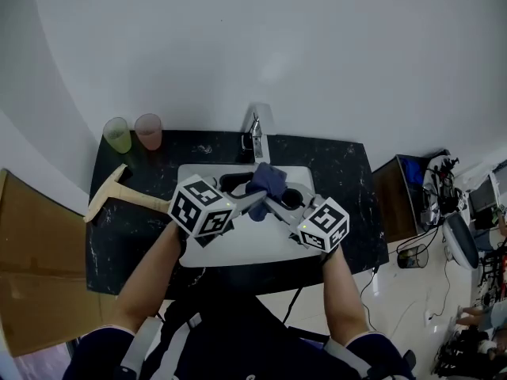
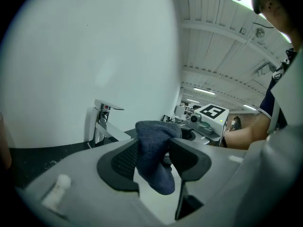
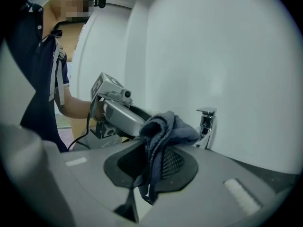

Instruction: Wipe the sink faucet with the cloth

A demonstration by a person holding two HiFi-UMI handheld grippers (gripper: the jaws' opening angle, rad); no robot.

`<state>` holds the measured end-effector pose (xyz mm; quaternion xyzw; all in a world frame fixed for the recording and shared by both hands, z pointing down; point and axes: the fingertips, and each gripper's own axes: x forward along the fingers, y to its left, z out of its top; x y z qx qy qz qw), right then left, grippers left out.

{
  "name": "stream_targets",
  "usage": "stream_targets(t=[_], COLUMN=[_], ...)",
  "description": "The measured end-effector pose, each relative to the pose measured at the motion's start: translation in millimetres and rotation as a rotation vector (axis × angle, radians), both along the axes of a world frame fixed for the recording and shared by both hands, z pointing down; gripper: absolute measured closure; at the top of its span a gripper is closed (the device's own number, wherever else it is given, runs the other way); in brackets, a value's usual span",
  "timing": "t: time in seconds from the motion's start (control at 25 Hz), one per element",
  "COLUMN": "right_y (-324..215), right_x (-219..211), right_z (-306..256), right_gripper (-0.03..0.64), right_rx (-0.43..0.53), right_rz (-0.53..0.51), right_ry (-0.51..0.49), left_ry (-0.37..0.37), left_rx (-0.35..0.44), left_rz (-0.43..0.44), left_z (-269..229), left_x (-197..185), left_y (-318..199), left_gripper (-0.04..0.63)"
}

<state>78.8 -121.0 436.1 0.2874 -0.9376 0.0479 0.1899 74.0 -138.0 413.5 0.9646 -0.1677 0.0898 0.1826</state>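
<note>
While the left gripper (image 2: 154,157) is held over the white sink (image 1: 238,248), its fingers (image 2: 124,161) are spread apart, and the dark blue cloth (image 2: 154,145) is seen hanging between them unpinched. Further right, that cloth is clamped between the fingers (image 3: 177,162) of the right gripper (image 3: 152,162), raised just short of the faucet (image 1: 255,137) on the black table (image 1: 127,236).

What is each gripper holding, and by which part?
The right gripper pinches the blue cloth by a bunched fold; the left gripper stands open around it.
</note>
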Motion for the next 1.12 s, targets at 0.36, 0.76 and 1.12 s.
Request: stream_targets(t=[0.36, 0.76, 1.12], right_y=[-6, -36, -72], right_x=[-20, -15, 16], right_z=[2, 9, 3], right_gripper=[0.558, 0.476, 0.542], right_rx=[-0.009, 0.053, 0.104], right_rz=[-0.031, 0.084, 0.257], right_ry=[0.027, 0.149, 0.203], left_ry=[0.024, 0.034, -0.011], left_rx=[0.011, 0.045, 0.024], left_rz=[0.009, -0.198, -0.266], left_z=[-2, 3, 25], left_x=[-8, -42, -44], left_y=[-2, -48, -88], left_gripper=[0.461, 0.539, 0.538])
